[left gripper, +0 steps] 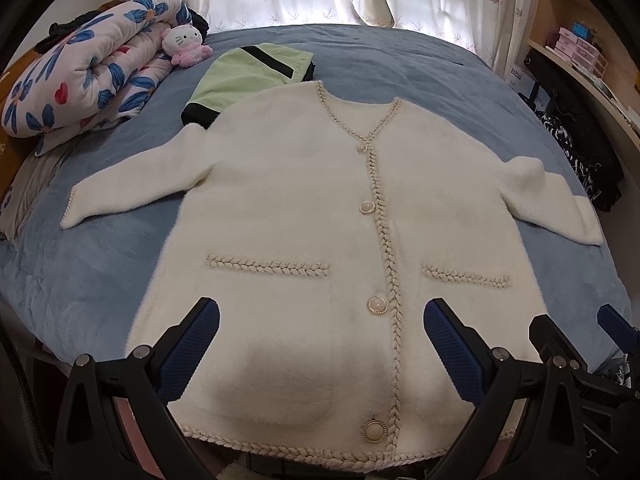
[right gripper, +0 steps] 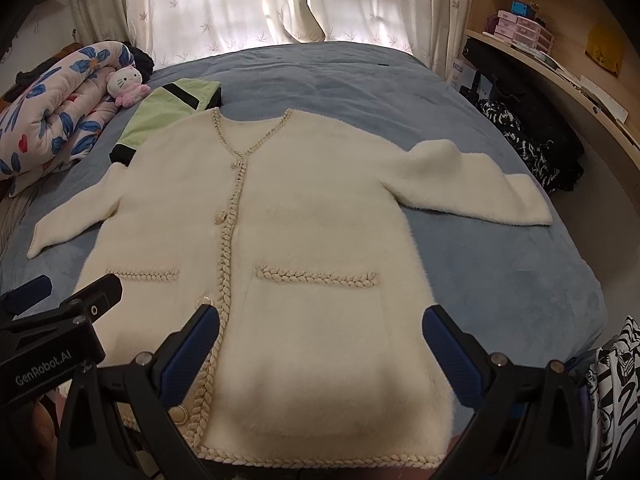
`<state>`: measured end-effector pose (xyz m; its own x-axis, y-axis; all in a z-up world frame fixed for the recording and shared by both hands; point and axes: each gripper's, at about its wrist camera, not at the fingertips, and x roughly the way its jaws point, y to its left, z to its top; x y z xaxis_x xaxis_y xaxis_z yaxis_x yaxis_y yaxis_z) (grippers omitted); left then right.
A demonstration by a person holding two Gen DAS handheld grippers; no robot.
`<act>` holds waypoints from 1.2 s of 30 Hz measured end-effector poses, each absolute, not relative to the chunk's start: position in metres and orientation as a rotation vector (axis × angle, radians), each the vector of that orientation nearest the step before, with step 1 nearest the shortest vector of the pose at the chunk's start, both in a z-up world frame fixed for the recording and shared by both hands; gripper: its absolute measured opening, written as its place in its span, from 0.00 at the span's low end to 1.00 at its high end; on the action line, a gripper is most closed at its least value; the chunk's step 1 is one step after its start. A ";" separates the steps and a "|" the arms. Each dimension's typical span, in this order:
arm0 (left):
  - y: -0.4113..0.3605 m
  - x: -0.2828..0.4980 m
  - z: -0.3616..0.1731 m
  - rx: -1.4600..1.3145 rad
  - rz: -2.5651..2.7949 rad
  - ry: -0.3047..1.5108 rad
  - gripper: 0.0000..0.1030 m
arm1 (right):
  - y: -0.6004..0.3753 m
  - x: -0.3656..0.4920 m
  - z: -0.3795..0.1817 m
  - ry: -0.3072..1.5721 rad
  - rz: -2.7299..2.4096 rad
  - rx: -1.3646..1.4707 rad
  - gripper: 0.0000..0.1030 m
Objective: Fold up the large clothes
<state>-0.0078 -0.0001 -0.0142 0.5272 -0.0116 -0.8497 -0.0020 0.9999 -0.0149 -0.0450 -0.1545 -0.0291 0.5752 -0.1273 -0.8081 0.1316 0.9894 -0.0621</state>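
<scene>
We see white fluffy cardigan (left gripper: 304, 208) lying flat on blue bed (left gripper: 100, 280), front up, buttoned, both sleeves spread out to sides. Near hem sits close under our claws. Our left gripper (left gripper: 320, 344) hangs above near hem, fingers wide apart, nothing in them. Our right gripper (right gripper: 320, 348) just beside it on right, fingers wide apart too, nothing held. Green and black garment (left gripper: 240, 80) peeks out from under far left shoulder. Flower quilt (left gripper: 80, 76) and kitty toy (left gripper: 185, 45) far left.
</scene>
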 end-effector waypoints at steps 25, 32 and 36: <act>-0.012 -0.016 -0.008 0.039 -0.009 0.960 0.98 | -0.162 -0.052 -0.028 0.921 -0.154 0.035 0.99; -0.016 -0.013 -0.014 0.029 -0.023 1.005 0.98 | -0.168 -0.054 -0.029 0.918 -0.154 0.053 0.99; -0.019 -0.013 -0.013 0.026 -0.045 1.009 0.91 | -0.172 -0.056 -0.029 0.914 -0.150 0.055 0.99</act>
